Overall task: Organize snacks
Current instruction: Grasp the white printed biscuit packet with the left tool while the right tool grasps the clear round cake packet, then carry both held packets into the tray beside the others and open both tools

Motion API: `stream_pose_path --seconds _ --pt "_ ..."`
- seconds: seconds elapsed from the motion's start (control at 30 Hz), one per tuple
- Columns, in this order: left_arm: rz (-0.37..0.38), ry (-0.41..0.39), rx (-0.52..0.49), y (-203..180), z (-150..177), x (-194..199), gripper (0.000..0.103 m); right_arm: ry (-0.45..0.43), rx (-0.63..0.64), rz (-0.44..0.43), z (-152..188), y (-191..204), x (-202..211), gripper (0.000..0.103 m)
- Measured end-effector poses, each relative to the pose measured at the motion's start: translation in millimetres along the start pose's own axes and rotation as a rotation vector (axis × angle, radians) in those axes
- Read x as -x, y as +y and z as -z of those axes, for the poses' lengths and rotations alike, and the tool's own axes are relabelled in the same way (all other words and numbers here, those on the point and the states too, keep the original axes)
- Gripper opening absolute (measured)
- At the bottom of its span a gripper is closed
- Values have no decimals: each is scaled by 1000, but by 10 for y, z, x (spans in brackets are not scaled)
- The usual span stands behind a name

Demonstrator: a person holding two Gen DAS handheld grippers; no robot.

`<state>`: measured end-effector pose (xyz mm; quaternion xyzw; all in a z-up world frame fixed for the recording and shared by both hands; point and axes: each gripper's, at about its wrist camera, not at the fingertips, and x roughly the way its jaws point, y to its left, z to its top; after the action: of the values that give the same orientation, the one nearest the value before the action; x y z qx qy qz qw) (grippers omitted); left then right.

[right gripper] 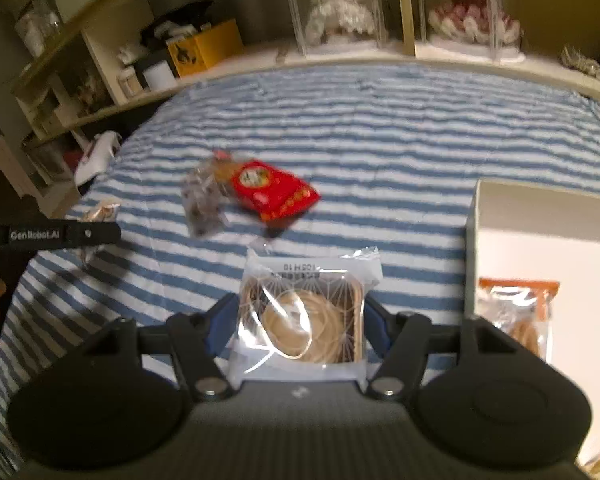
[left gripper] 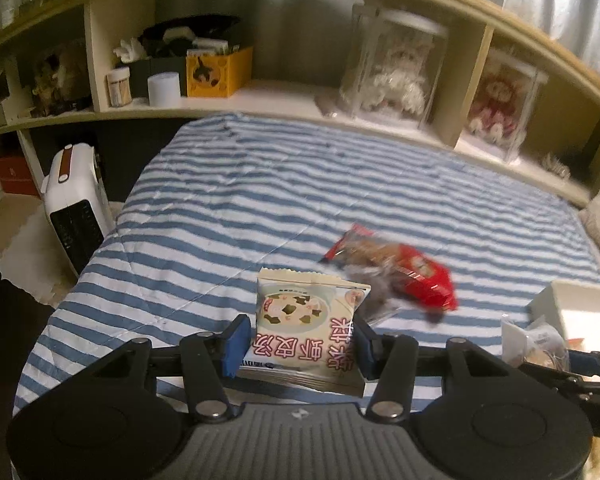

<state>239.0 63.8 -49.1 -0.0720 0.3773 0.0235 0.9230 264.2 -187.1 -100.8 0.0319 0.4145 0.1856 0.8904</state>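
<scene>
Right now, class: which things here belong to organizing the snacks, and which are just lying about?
Belong: soup packet, clear-wrapped pastry, red snack packet, clear snack packet, white box.

Lying about: yellow box, white heater, cased dolls.

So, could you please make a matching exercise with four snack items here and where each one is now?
Items:
1. soup packet
2. pastry pack
3. red packet
4. orange-topped bag

Places:
a. lying on the striped blanket
b. between the left gripper fingers
c. inside the white box
d. between the right gripper fingers

Pairs: 1-b, 2-d, 3-a, 4-c
</scene>
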Motion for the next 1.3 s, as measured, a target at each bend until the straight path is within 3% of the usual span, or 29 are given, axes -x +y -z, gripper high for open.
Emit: stream_pose_path --seconds 0.3,0.57,0.73,1.07,1.3 --pt "81 -64 34 -303 27 411 54 -74 -8 -6 -89 -162 545 70" --pt "172 -67 41 -719 103 537 54 -96 -15 25 -25 -470 939 70" --pt "252 -42 39 -1086 193 518 54 -101 -29 63 63 -704 1117 70" --pt "320 14 -21 -1805 366 365 54 -119 -123 90 237 -1368 1376 70" --pt "428 77 13 -2296 459 105 54 -117 -229 87 371 -1857 1376 70"
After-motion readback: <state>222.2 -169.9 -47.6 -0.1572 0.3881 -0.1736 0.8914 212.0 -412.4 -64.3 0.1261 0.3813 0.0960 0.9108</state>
